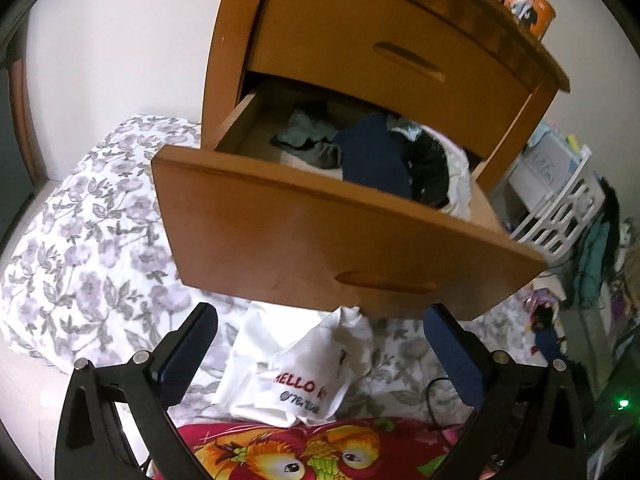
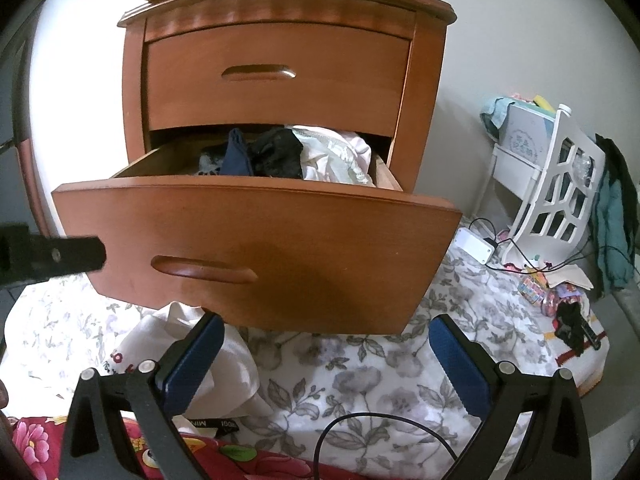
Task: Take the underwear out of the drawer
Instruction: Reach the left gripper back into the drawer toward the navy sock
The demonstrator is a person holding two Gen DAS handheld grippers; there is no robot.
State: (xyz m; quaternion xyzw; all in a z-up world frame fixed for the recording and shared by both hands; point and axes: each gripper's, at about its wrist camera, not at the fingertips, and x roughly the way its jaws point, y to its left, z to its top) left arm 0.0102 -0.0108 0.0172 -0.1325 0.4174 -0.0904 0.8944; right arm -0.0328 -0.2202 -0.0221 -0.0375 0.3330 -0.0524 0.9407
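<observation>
Premises: a home bedroom. A wooden nightstand [image 2: 280, 92] stands against a plain wall, its lower drawer [image 2: 256, 248] pulled out and full of loose clothing [image 2: 288, 156]. In front of and below the nightstand lies floral bedding [image 2: 360, 384] with a white printed cloth [image 1: 304, 380] on it. To the nightstand's right stand a white rack [image 2: 560, 184] and hanging garments [image 2: 612, 220]. A can [image 1: 528, 4] sits on top.

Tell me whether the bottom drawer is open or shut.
Open. The bottom drawer is pulled well out from the nightstand, and the clothes inside show over its front; the top drawer is shut.
</observation>
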